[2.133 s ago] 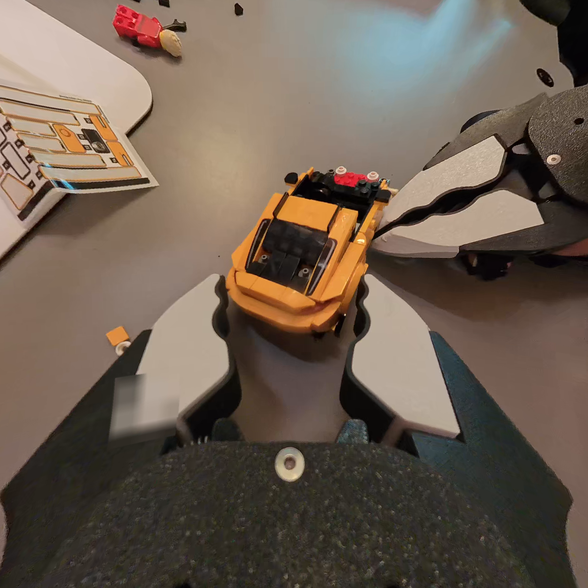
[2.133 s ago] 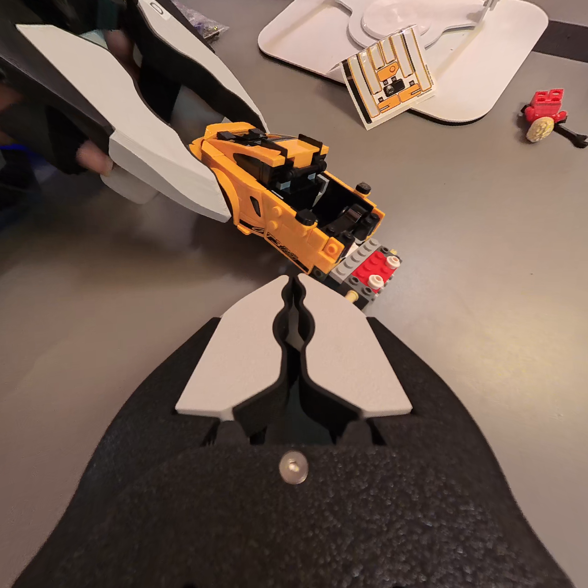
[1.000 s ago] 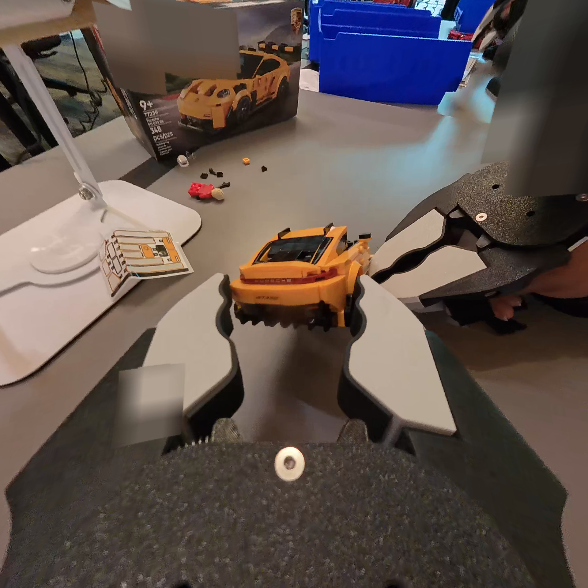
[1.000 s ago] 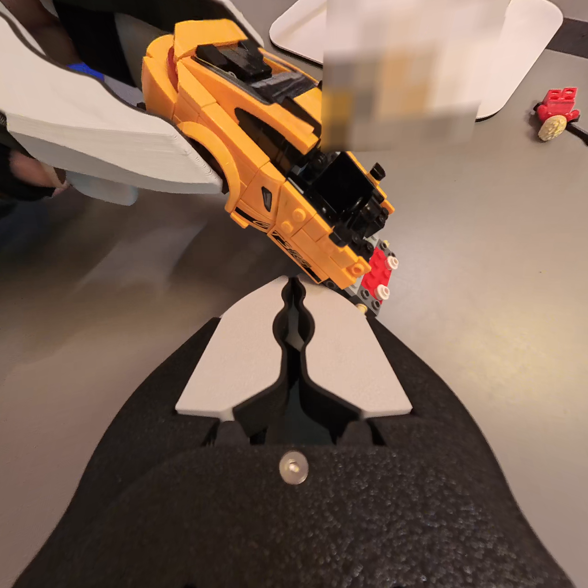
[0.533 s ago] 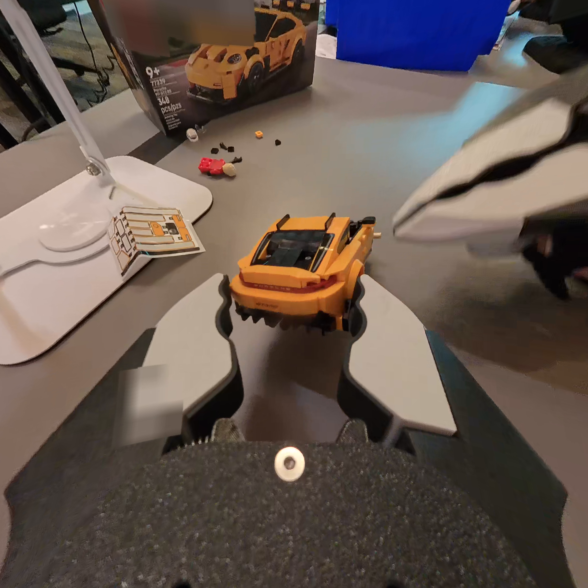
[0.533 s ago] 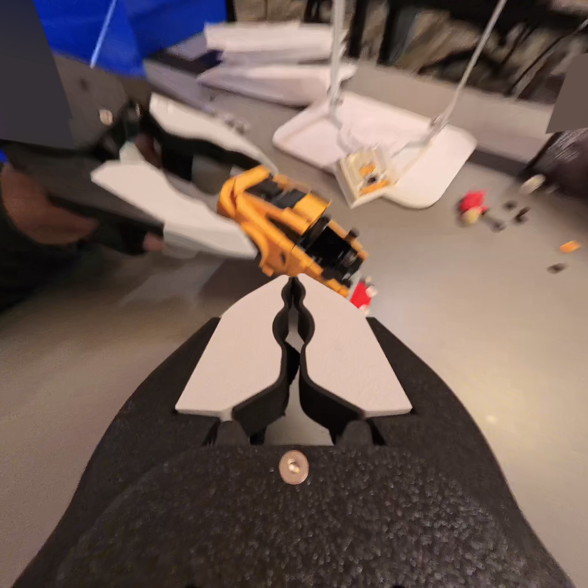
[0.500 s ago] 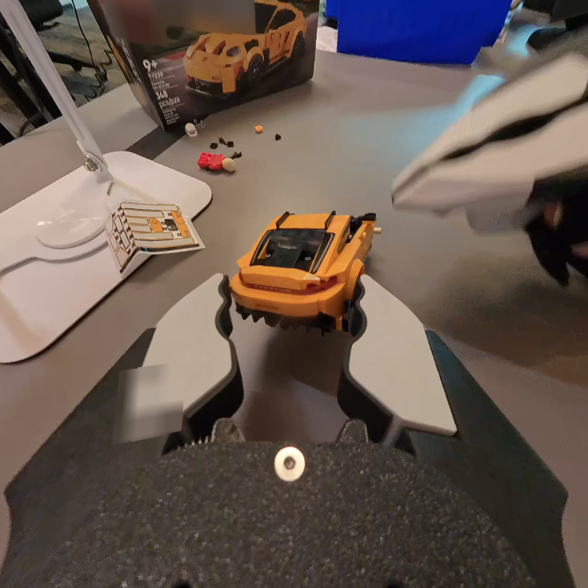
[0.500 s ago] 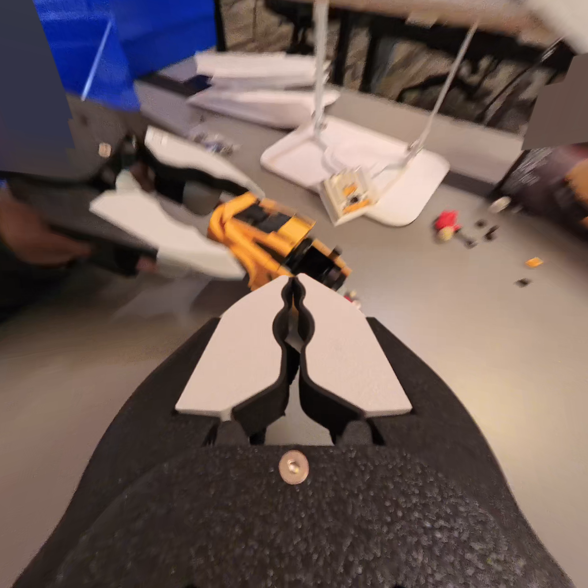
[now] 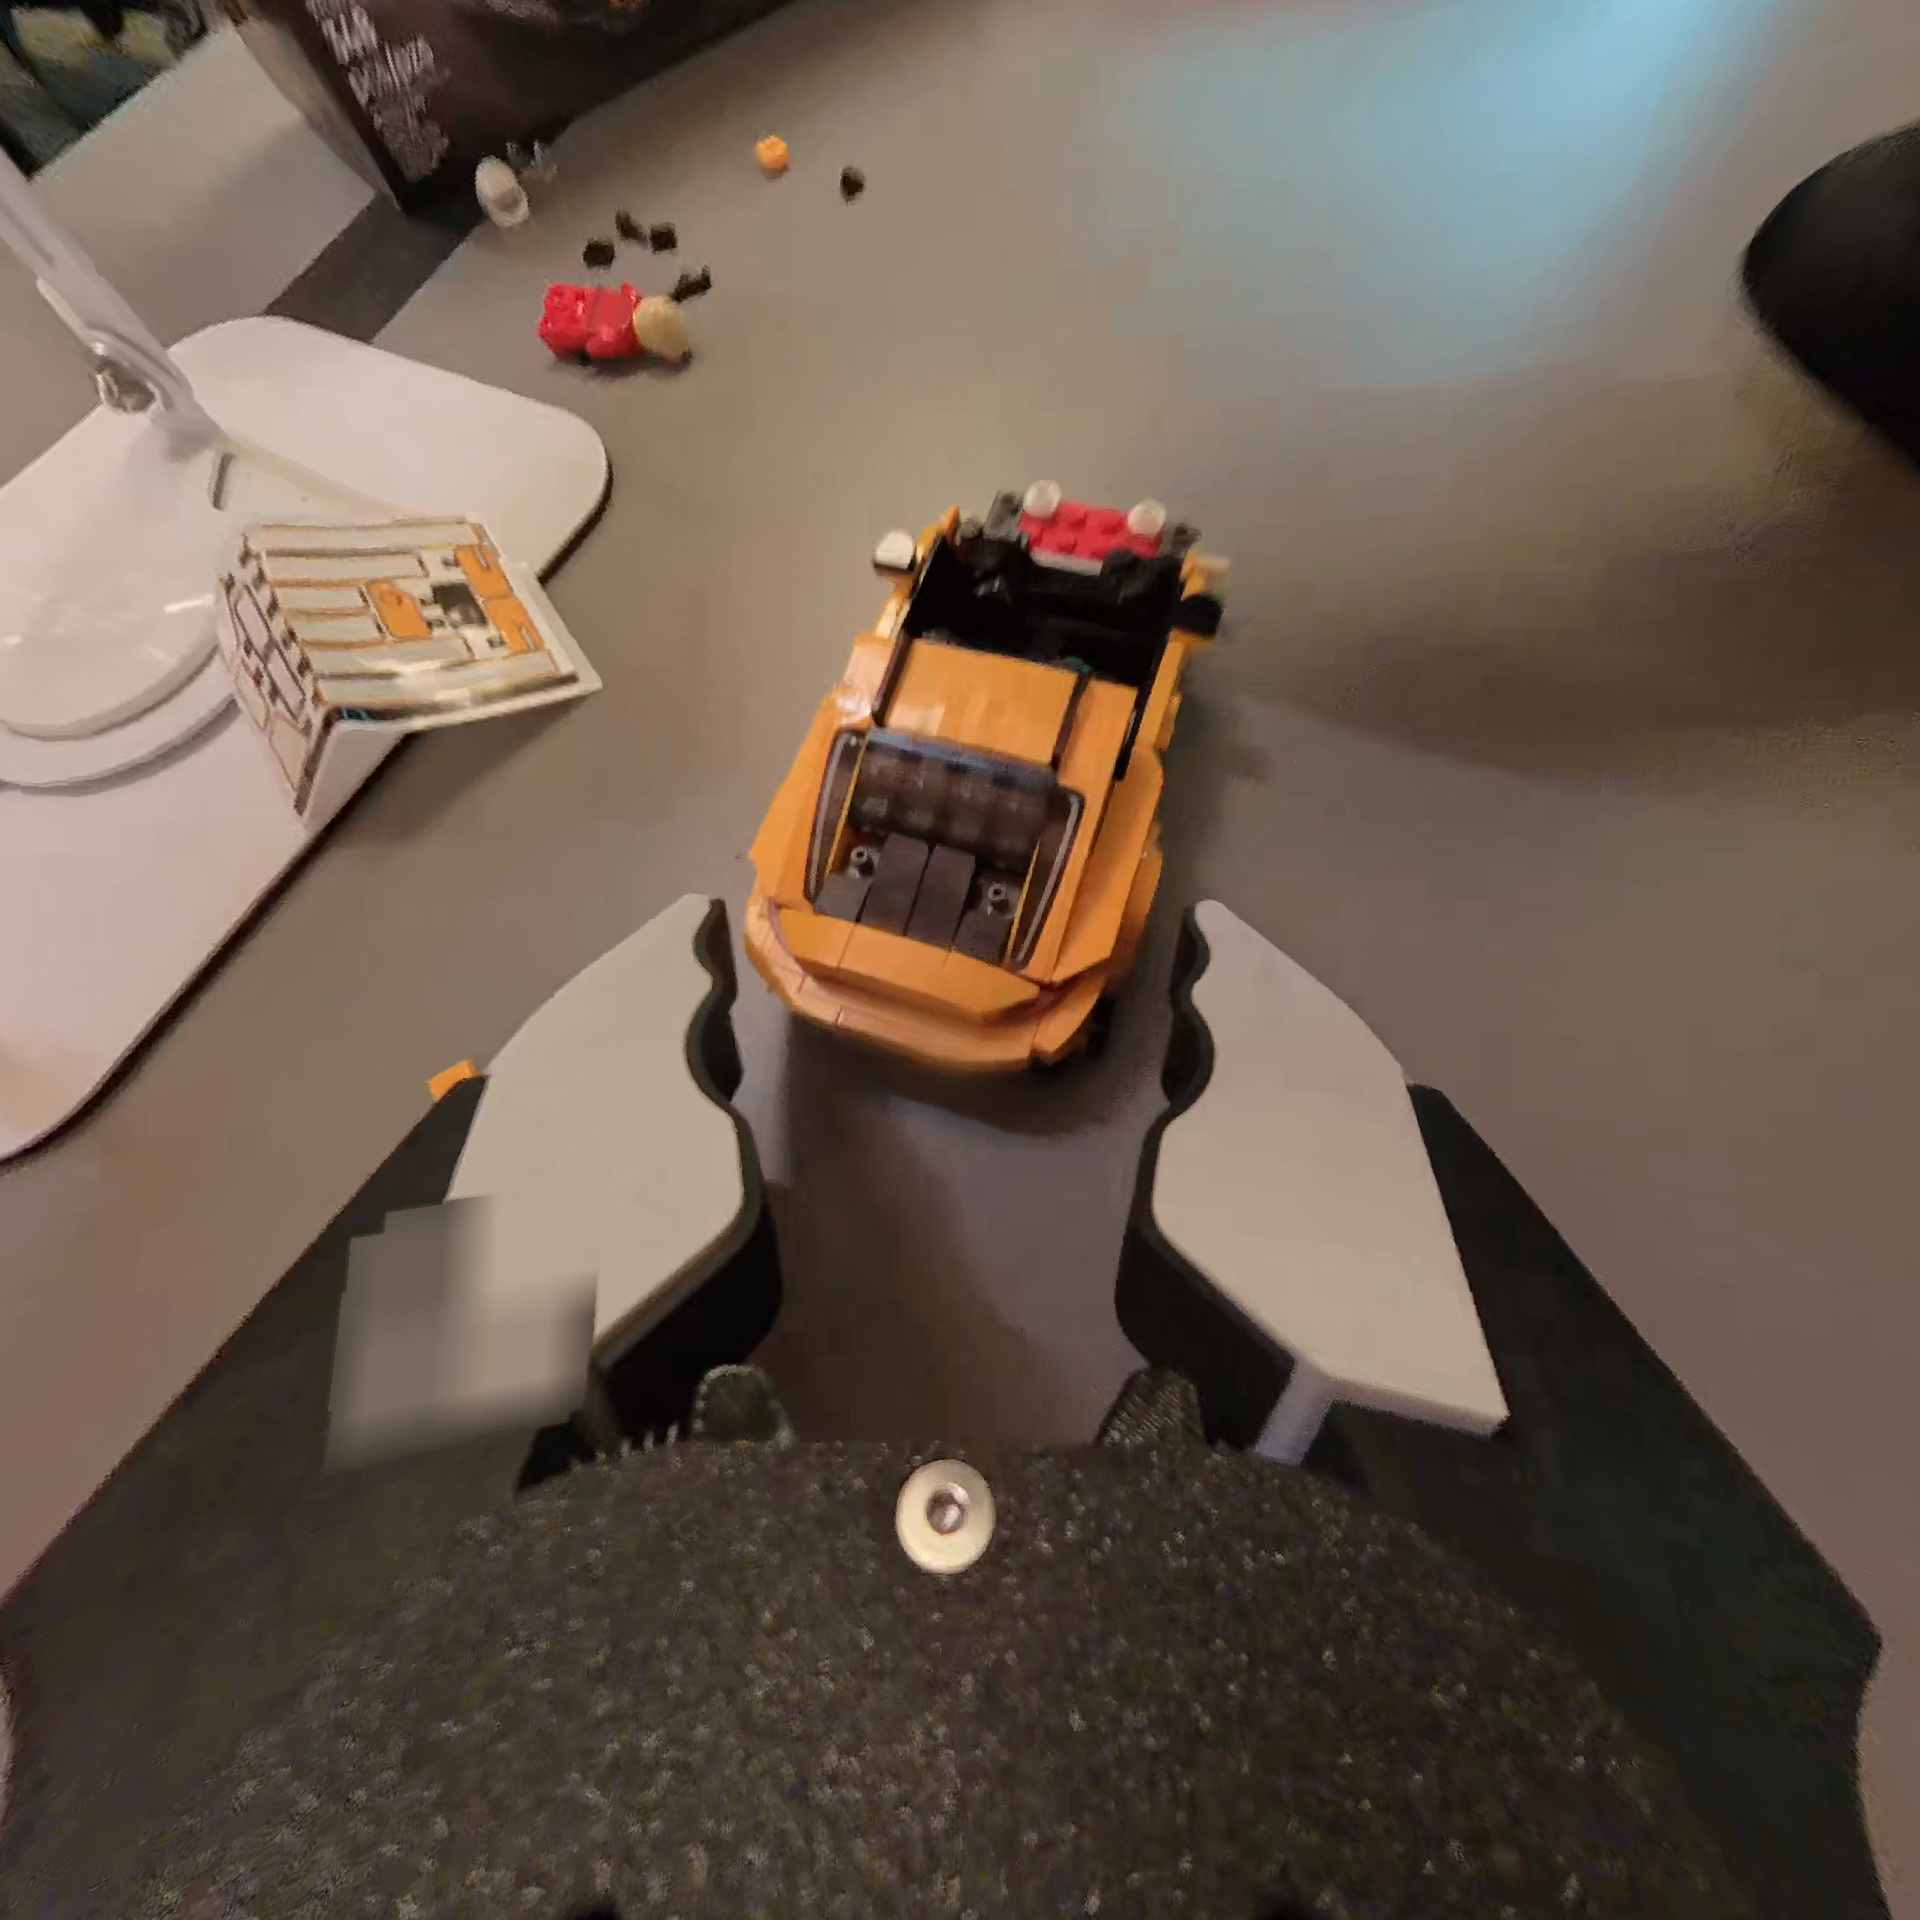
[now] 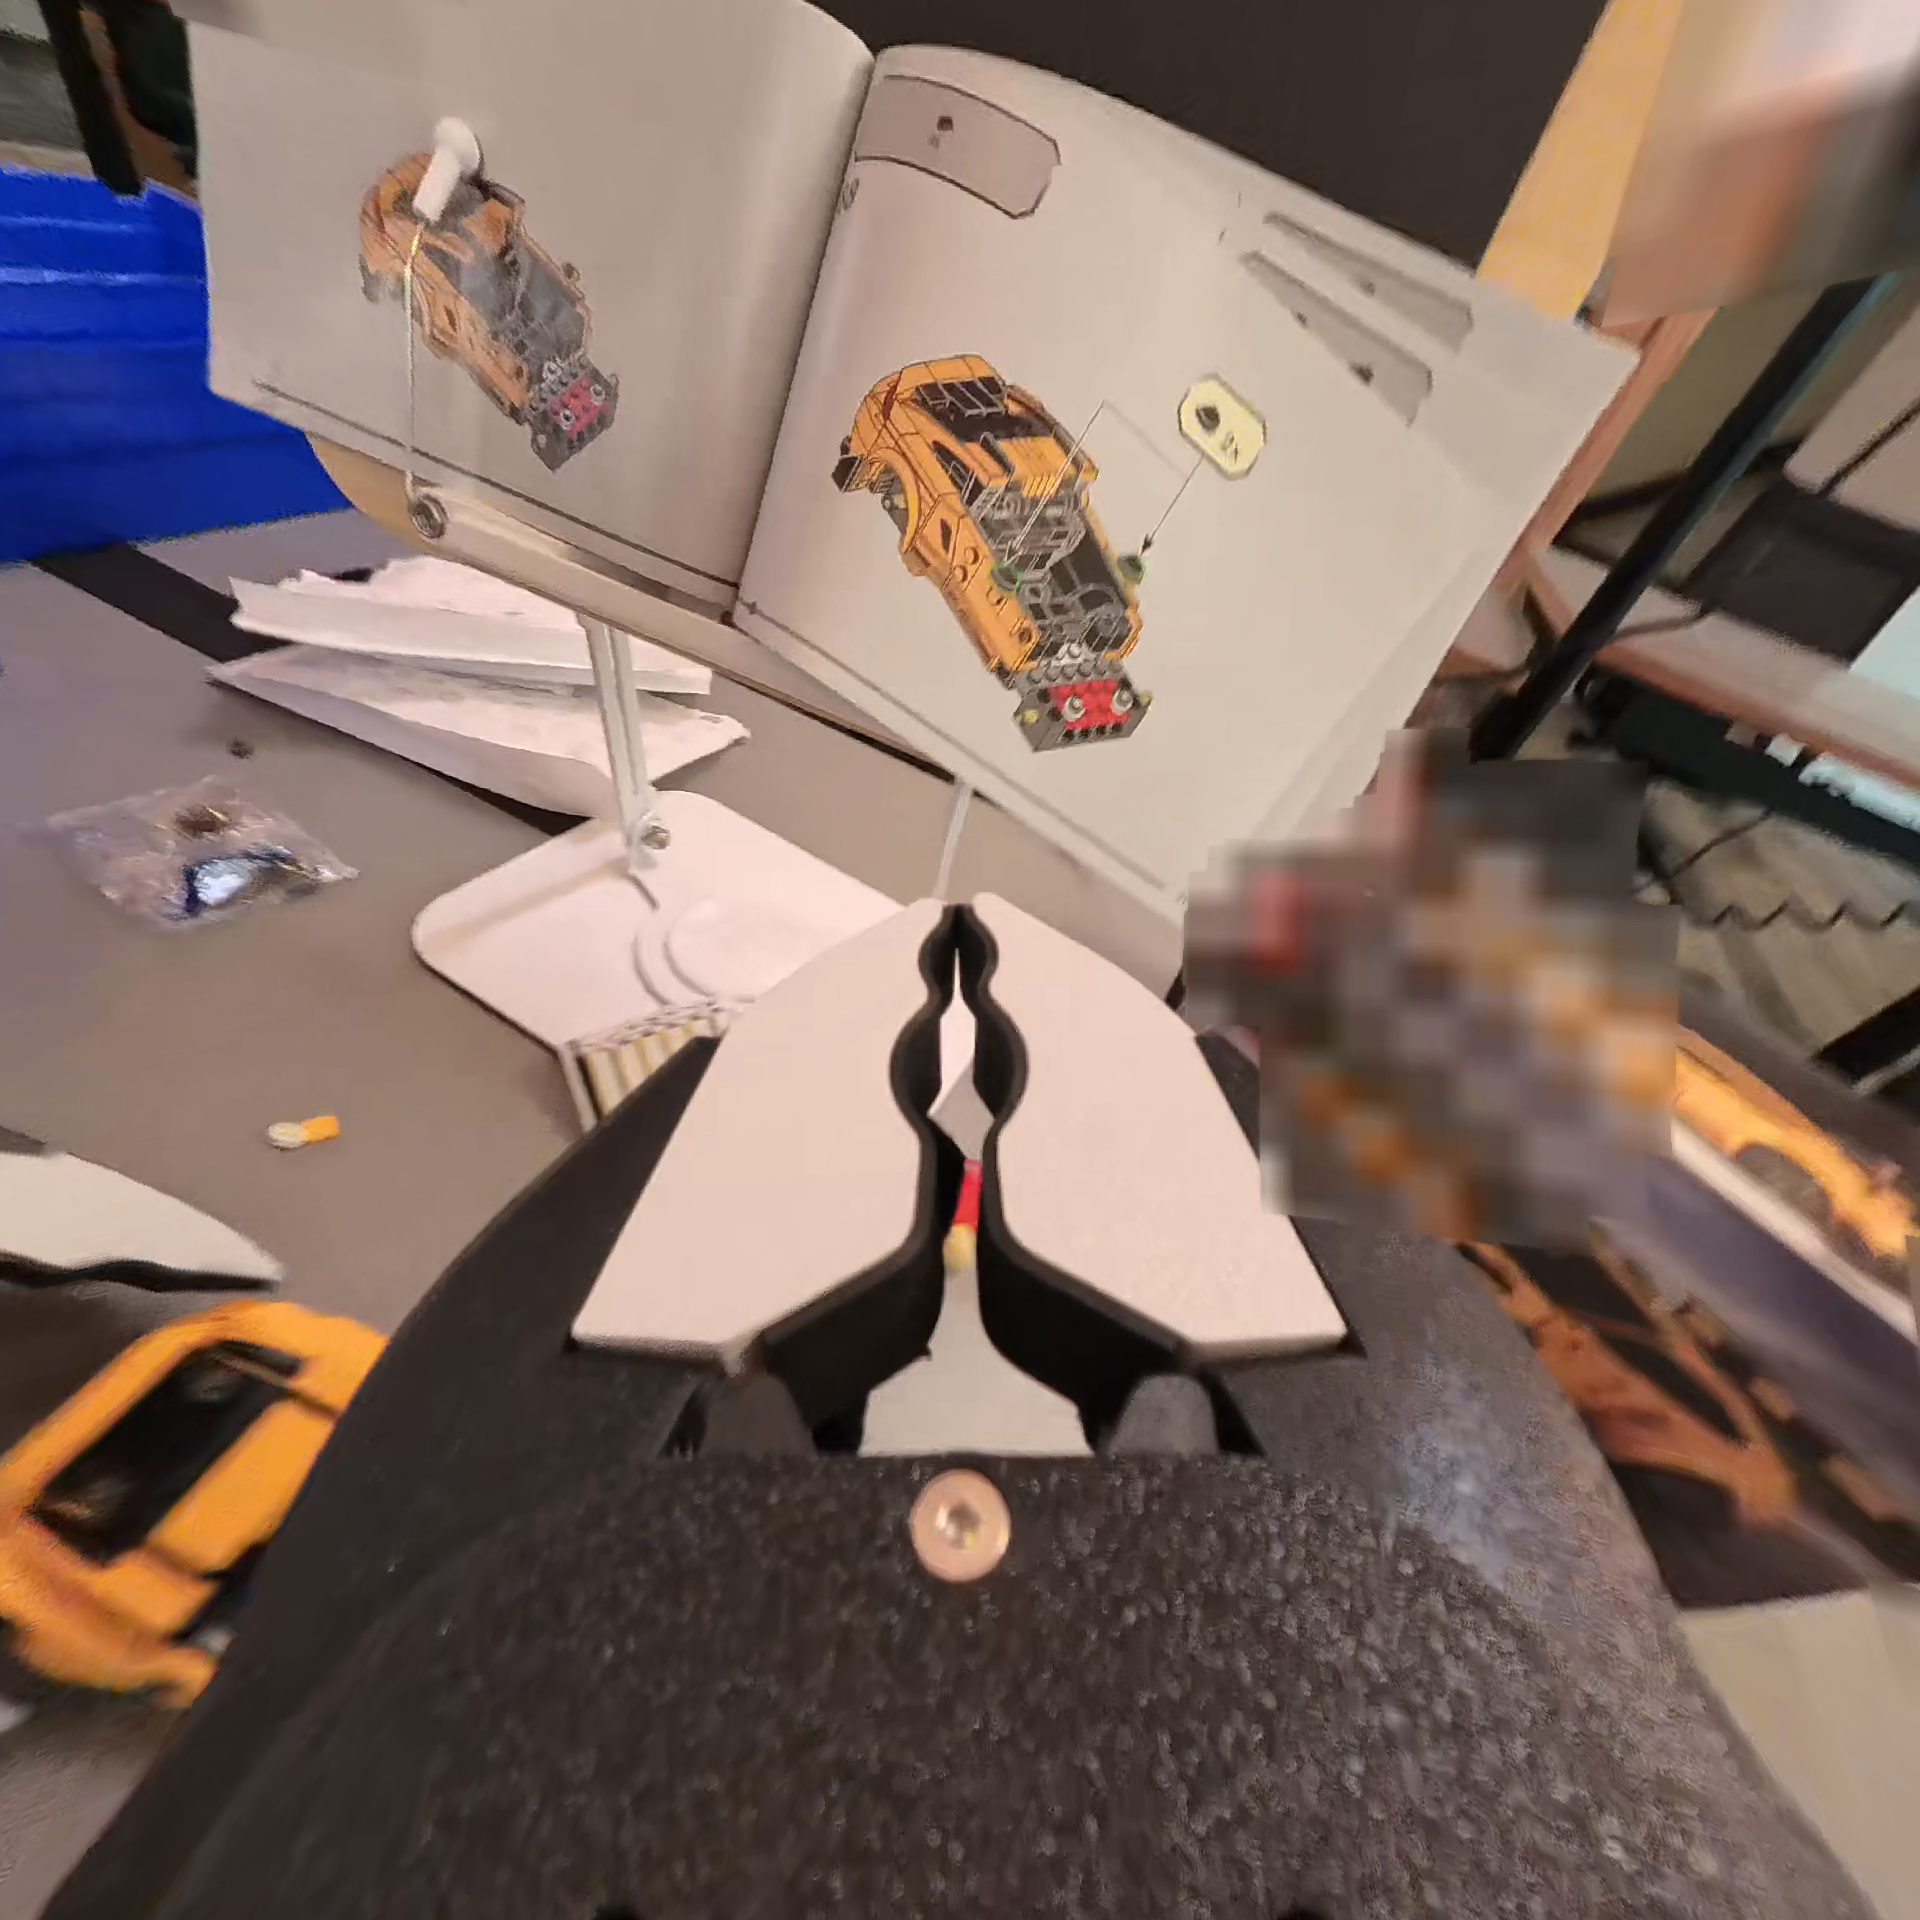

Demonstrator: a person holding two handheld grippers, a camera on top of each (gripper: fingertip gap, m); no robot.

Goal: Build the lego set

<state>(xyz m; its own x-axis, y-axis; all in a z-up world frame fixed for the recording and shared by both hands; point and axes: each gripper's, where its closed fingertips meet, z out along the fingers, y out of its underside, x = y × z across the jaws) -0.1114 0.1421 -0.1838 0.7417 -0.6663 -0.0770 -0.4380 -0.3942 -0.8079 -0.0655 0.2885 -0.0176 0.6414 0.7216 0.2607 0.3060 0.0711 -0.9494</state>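
The left gripper (image 9: 951,971) stands with its fingers spread wide, and the orange toy car (image 9: 961,831) sits on the grey counter (image 9: 1455,831) just ahead of them. The car's near end lies between the two fingertips, but a gap shows on each side, so neither pad presses on it — the car rests on the counter by itself. The car is partly built: its far end is open, with black parts and a red block with pale studs exposed.

The right gripper (image 10: 956,920) is held up off the counter with its fingers closed together and nothing between the tips. It points toward an open instruction booklet (image 10: 1039,416) propped on a white stand (image 10: 540,935); the same car shows blurred at the lower left of that view.

Loose pieces lie further off on the counter: a small red block with a tan piece (image 9: 608,322), several tiny black bits (image 9: 644,244) and a small orange piece (image 9: 771,153). A sticker sheet (image 9: 395,623) leans on the stand's base.
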